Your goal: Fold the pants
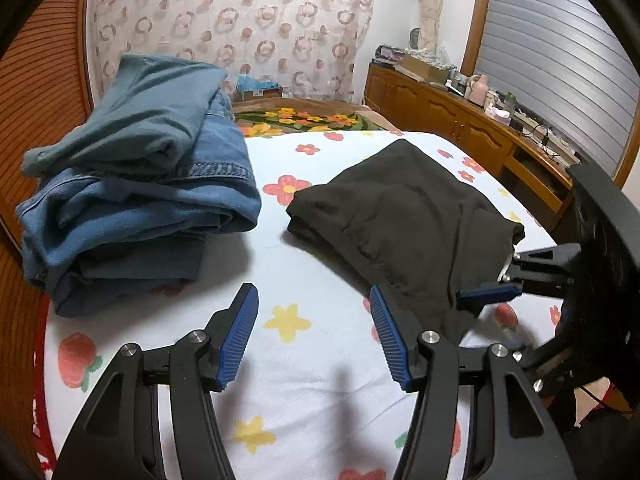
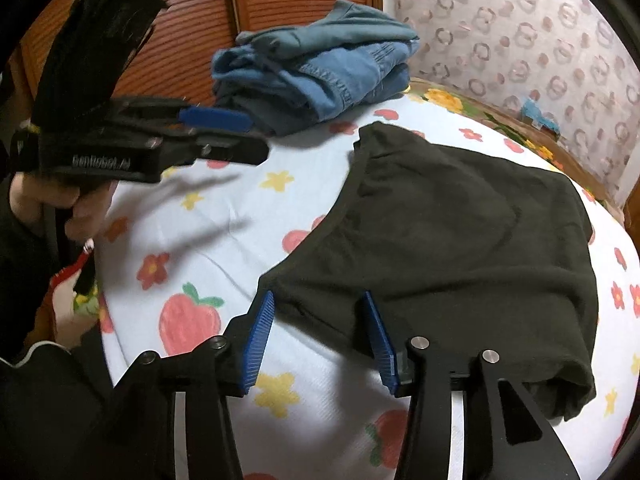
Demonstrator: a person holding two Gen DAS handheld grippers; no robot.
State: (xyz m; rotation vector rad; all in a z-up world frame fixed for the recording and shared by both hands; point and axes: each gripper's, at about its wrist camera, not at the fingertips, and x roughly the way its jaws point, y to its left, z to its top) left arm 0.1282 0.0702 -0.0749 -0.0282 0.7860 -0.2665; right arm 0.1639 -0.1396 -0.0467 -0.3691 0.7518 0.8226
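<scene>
the black soft-cloth pants, already folded into a thick rectangular packet, lie on the white bed sheet printed with flowers and strawberries, directly ahead of the right gripper and ahead and to the right of the left gripper.

the right gripper stands partly open, its ribbed blue pads either side of the near edge of the packet; the cloth looks to sit in the gap without being pinched, so it holds nothing. the left gripper is also partly open and empty, with only bare sheet between its pads; its right pad sits just beside the packet's near corner.

the folding looks close to done, so the risks are mostly of undoing it. if the right gripper draws back while a pad still snags the top layer, the near edge could drag and the fold slide open. the packet's right end seems to droop over the curve of the mattress, and a nudge there might let it slump off. the two tools are close together, so a careless swing could knock them.

no container is involved. ahead and to the left of the left gripper sits a stack of folded blue denim and teal garments, well apart from the pants.
</scene>
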